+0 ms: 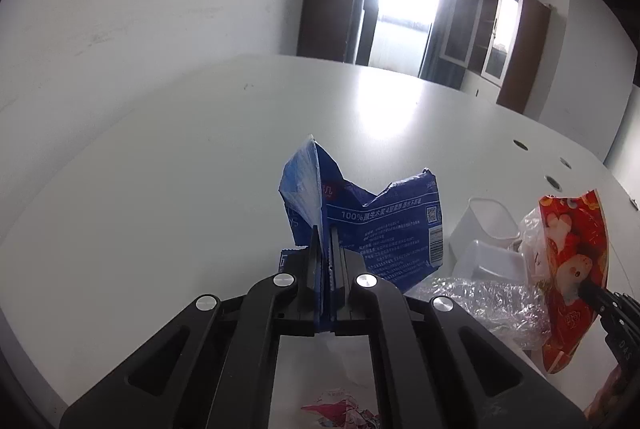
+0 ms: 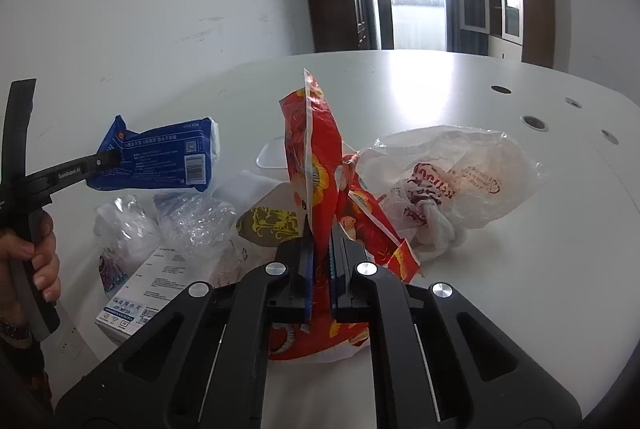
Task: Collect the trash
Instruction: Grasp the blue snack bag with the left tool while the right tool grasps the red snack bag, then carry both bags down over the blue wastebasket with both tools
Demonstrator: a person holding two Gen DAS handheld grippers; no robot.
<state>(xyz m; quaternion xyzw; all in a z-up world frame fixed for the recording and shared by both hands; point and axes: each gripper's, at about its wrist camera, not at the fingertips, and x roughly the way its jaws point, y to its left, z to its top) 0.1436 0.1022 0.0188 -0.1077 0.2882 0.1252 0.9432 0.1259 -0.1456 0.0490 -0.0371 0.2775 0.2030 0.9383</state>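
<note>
A blue wrapper [image 1: 360,225] is clamped between the closed jaws of the left gripper [image 1: 325,241] and is held clear above the white table [image 1: 160,169]. A red bag [image 2: 316,165] is pinched upright in the closed right gripper [image 2: 319,237], its lower end resting on the table. Beside it, a tied plastic bag [image 2: 452,173], bubble wrap [image 2: 192,221] and a white box [image 2: 156,289] are seen lying.

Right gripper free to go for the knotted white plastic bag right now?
Probably not yet. The right gripper is shut on the red snack wrapper, so its jaws are occupied. The knotted white plastic bag lies just right of it on the table, with nothing between.
</note>
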